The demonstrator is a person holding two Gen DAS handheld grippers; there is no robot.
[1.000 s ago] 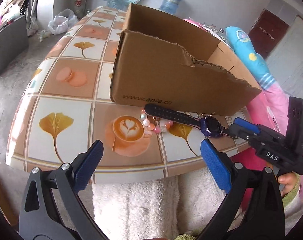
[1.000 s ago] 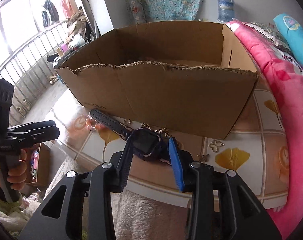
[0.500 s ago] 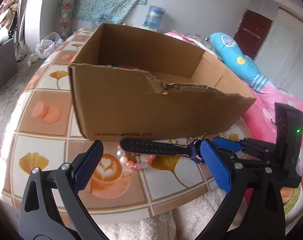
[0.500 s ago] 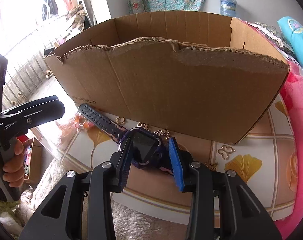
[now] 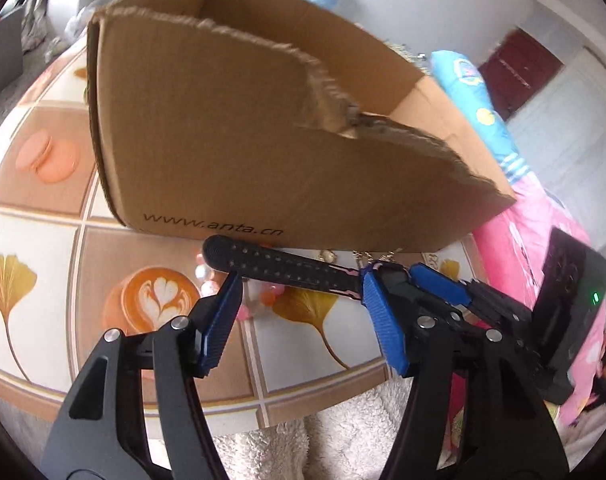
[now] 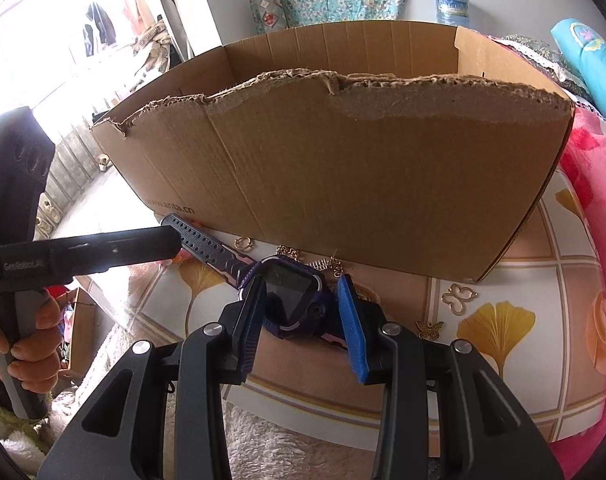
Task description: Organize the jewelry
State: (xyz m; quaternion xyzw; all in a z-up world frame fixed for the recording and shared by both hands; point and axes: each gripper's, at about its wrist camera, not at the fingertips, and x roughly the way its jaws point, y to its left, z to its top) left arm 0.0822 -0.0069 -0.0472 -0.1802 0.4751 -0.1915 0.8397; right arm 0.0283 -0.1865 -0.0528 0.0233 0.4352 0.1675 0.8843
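The right hand-held gripper [image 6: 301, 308] pinched the watch [image 6: 293, 294] at lower centre — level, before the box [image 6: 343, 168]; the left hand-held gripper [image 5: 299, 304] stood spread beneath its strap [image 5: 279, 270].

Purple smartwatch [image 6: 293, 294], dark screen up, black perforated strap [image 5: 279, 270] extended leftward before the torn cardboard box [image 6: 343, 168]; gold charms [image 6: 459, 294] nearby.

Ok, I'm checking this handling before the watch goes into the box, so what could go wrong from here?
1. The right gripper clamps only the purple smartwatch's case; its long black perforated strap sticks out sideways and may catch the brown cardboard box's torn front wall.
2. The open left gripper sits close under that strap and could knock it.
3. Small gold charms on the tabletop could get swept off.
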